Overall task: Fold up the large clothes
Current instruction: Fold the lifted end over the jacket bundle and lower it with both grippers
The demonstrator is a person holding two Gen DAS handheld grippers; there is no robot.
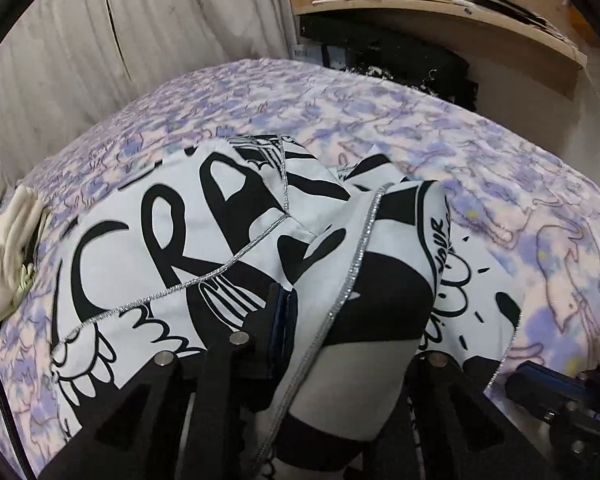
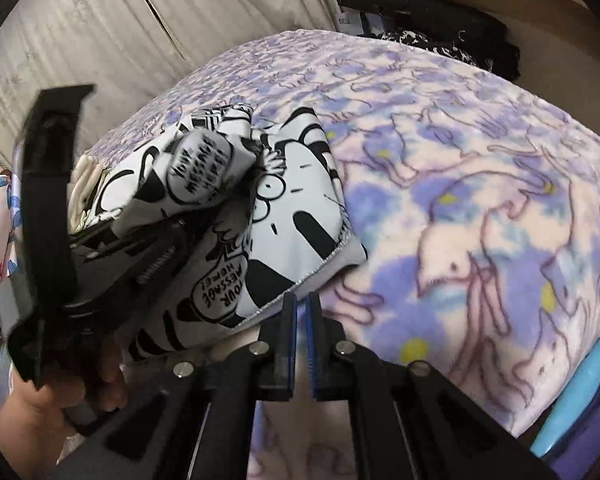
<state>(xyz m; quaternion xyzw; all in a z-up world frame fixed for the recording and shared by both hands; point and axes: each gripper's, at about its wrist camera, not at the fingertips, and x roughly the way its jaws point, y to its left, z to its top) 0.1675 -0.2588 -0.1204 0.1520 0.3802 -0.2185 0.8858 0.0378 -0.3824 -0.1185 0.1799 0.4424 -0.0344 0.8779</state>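
The black-and-white printed garment [image 1: 204, 248] lies bunched on the bed [image 1: 500, 184], filling the lower middle of the left wrist view and sitting left of centre in the right wrist view. The left gripper [image 1: 340, 320] has a fold of the cloth draped over it; one finger shows at lower centre, the other is buried under fabric, so it looks to be grasping the garment, though the jaws themselves are hidden. The right gripper [image 2: 301, 320] sits at bottom centre of its view, clenched almost closed on nothing, just beside the silver-stitched hem [image 2: 300, 284].

Judging by the crumpled layers, the step in hand is carrying a fold across. To do it well, the left gripper should lift the held edge high enough to clear the bunching, then lay it flat along the hem line. The right gripper would best open and pin that near corner so the cloth doesn't drag across the fleecy bed.
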